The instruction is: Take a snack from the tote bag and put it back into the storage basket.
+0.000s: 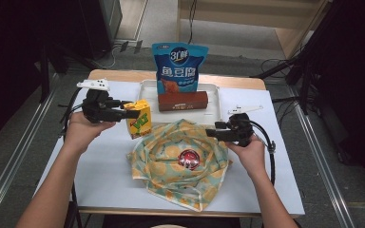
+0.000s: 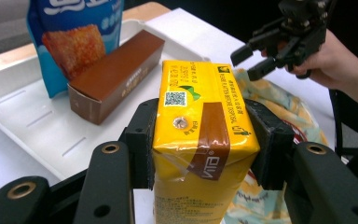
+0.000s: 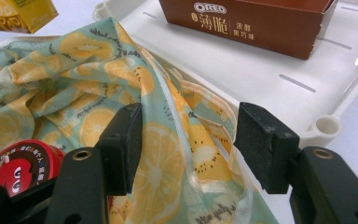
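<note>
Left claw clamps a yellow drink carton; right claw hovers open at the fruit-print bag.

At nine o'clock on the white desk, the left claw's pads press both sides of the carton, held upright just off the bag's ten o'clock edge. At twelve o'clock sits a white tray holding a blue snack pouch and a brown biscuit box. At centre the bag lies open with a red round tin inside. At three o'clock, the right claw's jaws stand wide apart, gripping nothing, above the bag's rim.
</note>
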A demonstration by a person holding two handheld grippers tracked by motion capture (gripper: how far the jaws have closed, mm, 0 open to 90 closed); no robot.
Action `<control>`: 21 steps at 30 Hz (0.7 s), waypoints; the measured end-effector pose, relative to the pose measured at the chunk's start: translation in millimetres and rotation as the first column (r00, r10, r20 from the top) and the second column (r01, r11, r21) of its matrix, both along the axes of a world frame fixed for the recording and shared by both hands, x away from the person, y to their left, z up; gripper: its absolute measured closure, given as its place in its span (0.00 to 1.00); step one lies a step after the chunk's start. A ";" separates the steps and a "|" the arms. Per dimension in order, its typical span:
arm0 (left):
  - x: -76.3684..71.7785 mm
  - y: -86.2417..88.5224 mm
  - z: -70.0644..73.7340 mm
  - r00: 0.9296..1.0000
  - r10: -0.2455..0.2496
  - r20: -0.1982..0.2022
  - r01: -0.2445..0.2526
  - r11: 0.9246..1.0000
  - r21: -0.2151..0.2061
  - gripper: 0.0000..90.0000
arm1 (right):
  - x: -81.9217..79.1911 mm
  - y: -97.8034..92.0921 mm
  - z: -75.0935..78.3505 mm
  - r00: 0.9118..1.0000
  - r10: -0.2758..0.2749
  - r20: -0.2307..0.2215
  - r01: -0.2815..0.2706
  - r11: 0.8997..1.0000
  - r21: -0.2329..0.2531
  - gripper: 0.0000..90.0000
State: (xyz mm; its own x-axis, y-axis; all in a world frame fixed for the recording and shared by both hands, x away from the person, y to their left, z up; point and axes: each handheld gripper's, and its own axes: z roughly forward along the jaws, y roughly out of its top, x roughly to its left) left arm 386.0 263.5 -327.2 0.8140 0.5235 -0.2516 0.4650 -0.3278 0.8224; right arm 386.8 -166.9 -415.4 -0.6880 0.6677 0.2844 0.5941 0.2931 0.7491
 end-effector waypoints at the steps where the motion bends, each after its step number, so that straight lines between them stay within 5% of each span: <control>1: 1.8 0.8 -0.2 1.000 0.000 -0.005 0.000 1.000 -0.003 0.57 | 0.0 0.0 0.2 1.000 0.000 0.000 0.000 1.000 0.001 0.47; 21: 33.9 -7.8 -6.1 1.000 0.014 -0.012 -0.014 0.999 0.038 0.57 | -1.2 -0.4 0.3 1.000 -0.001 -0.004 0.001 1.000 0.001 0.47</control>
State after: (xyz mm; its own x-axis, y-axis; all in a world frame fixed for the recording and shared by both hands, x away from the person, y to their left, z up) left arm 420.0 255.8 -333.4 0.8036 0.5439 -0.2418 0.4799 -0.3518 0.8037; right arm 385.6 -167.2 -415.2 -0.6862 0.6681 0.2878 0.5971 0.2913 0.7474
